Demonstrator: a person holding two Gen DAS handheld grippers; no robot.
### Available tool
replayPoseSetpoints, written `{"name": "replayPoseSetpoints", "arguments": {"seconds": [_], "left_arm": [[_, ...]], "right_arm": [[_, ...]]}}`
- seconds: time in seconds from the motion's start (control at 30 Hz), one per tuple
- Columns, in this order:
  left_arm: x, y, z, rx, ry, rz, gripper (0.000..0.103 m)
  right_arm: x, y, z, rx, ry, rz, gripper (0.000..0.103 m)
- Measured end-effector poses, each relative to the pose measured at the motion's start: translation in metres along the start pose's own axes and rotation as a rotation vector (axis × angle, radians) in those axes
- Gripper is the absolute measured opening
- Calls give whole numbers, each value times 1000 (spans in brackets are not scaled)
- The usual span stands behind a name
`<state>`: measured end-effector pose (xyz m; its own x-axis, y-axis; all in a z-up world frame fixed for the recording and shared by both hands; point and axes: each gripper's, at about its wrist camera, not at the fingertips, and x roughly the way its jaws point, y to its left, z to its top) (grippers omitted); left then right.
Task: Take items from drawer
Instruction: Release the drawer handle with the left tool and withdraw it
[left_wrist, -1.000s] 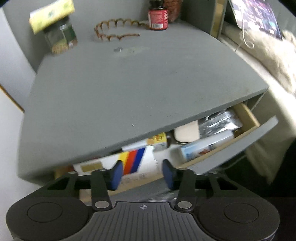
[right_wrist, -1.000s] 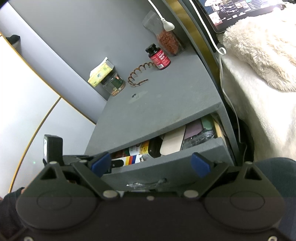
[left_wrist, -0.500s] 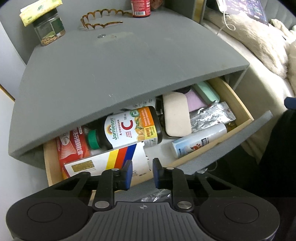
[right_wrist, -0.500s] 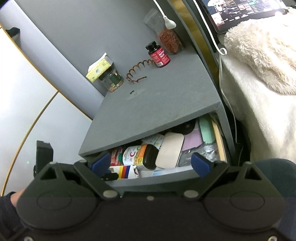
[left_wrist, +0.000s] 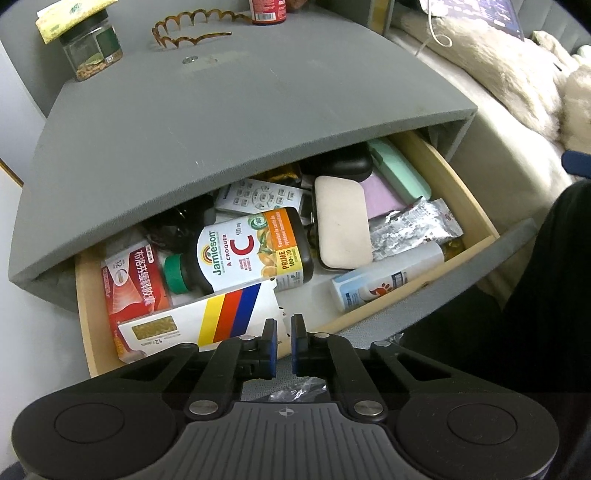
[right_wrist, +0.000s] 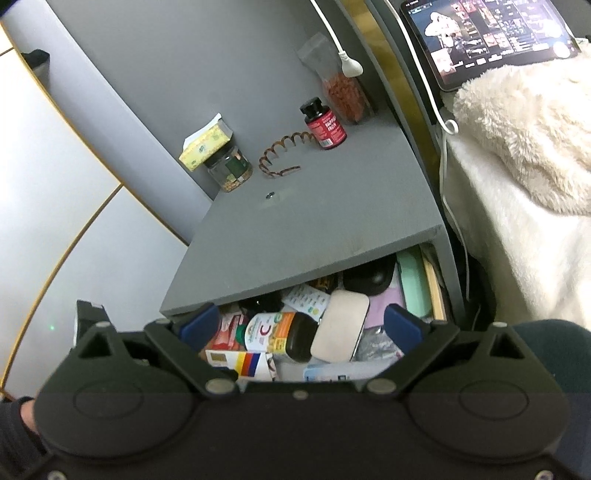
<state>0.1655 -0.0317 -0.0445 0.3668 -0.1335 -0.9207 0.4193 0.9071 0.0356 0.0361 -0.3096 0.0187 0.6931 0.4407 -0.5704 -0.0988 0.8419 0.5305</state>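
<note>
We see the drawer (left_wrist: 476, 258) pulled out from under the grey counter (left_wrist: 221, 122), full of clutter. Inside it, the vitamin bottle (left_wrist: 247, 254) lies on its side near the middle, the striped box (left_wrist: 207, 321) just in front. Our left gripper (left_wrist: 283, 345) sits at the drawer's front edge, beside that box, jaws nearly closed on nothing. Our right gripper (right_wrist: 301, 326) hovers above the drawer, jaws wide apart, empty.

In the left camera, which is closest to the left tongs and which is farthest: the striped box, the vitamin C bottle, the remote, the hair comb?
1. Striped box, right at the left tongs.
2. Vitamin C bottle, mid-drawer.
3. Remote, back of the drawer.
4. Hair comb, up on the nightstand top.
</note>
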Motion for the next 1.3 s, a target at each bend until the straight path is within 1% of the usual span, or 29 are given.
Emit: {"name": "replayPoseSetpoints", "arguments": {"seconds": [0.1,0.13,0.2,0.27,0.33,0.4,0.43,0.47,0.63,0.67,0.77,0.87,0.93,1.0,1.03,1.1,1.13,1.17,1.2,1.27,1.3], "left_arm": [[-1,2,-2,-4,-3,-10,3],[-2,3,-2,-8,-7,-12,5],[-5,8,1,-27,-26,-12,18],[-8,12,4,-46,-45,-13,51],[-10,16,6,-65,-64,-13,67],[-13,21,9,-83,-83,-13,74],[-15,23,10,-93,-92,-14,81],[-16,25,11,-102,-102,-14,83],[-26,38,19,-149,-140,-14,84],[-29,41,21,-156,-142,-12,86],[-32,47,26,-141,-126,8,91],[-29,51,25,-114,-108,30,91],[-23,53,22,-116,-95,26,90],[-11,53,19,-127,-66,10,80],[-6,52,18,-123,-58,3,72],[0,48,17,-112,-46,-8,68],[3,47,17,-108,-42,-14,63],[4,46,16,-107,-40,-19,56],[5,46,16,-111,-40,-23,53],[6,49,17,-126,-40,-25,42],[7,50,18,-134,-40,-25,39]], "right_arm": [[-2,2,1,-10,-3,-4,98],[-3,3,1,-12,-4,-5,98],[-3,5,2,-18,-4,-8,99],[-3,6,2,-27,-1,-12,100],[-1,7,0,-37,5,-19,101],[0,9,-1,-48,12,-28,102],[2,9,-1,-51,16,-31,102],[3,9,-2,-52,21,-34,102],[11,6,-6,-46,46,-36,102],[12,5,-7,-44,51,-36,102],[17,4,-9,-40,63,-41,102],[19,2,-10,-37,68,-40,102],[20,1,-10,-34,70,-40,102],[21,0,-10,-31,72,-39,102],[22,0,-11,-31,73,-39,102],[22,0,-11,-32,74,-39,102],[21,0,-11,-31,73,-38,102],[21,0,-12,-31,73,-37,102],[21,-1,-12,-29,73,-36,102],[21,-1,-11,-28,72,-35,102],[21,-1,-11,-28,73,-35,102]]}}
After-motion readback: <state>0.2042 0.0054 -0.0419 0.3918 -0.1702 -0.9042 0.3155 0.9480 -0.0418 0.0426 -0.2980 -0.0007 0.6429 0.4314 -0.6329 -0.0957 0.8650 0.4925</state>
